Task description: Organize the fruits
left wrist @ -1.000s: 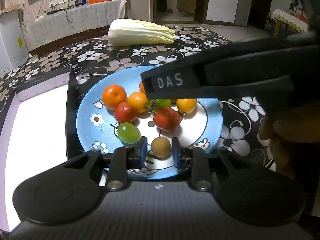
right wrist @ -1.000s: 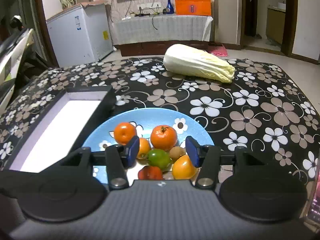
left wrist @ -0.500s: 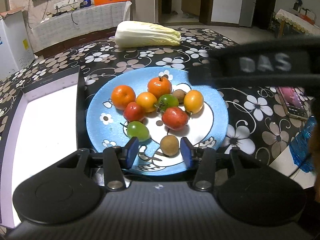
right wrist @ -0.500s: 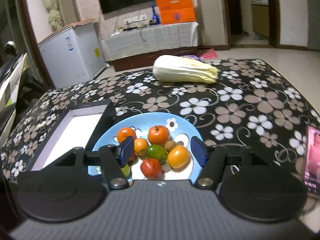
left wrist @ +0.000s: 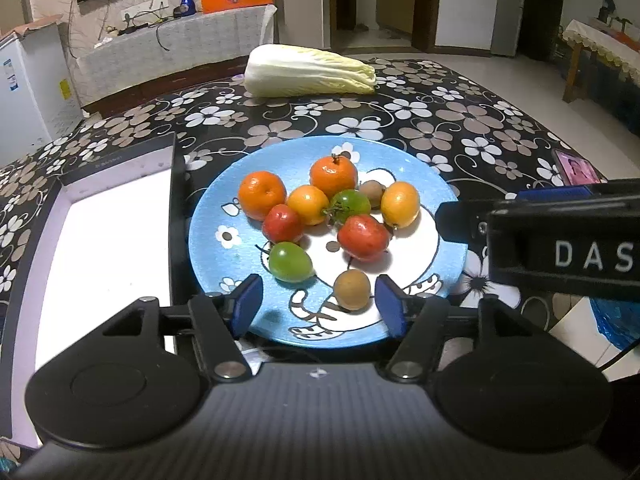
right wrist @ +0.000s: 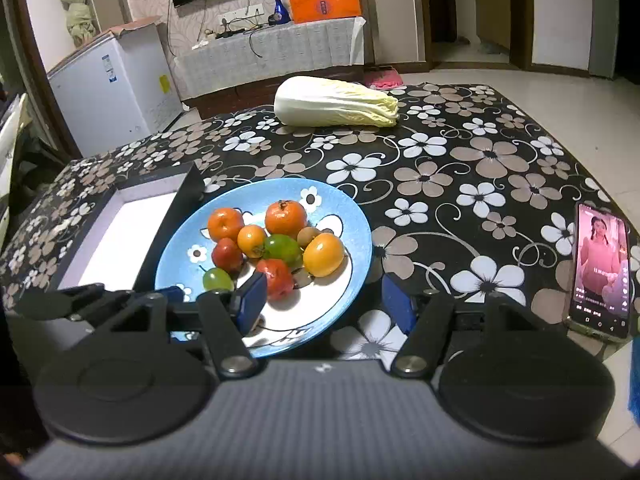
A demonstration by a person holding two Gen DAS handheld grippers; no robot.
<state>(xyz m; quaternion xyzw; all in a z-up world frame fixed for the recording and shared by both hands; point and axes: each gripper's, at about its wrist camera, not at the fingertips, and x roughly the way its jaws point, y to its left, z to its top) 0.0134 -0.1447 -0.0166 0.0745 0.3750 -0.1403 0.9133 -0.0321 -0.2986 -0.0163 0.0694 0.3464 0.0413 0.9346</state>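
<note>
Left tongs, earlier tight around the brown fruit, are opening; right tongs gape empty.

blue plate holds orange, red and green fruits on a black tablecloth with white-and-tan flowers

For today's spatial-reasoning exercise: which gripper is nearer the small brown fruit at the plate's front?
Left. The left gripper frames the brown fruit, jaws opening; the right gripper hangs off to the side.
</note>
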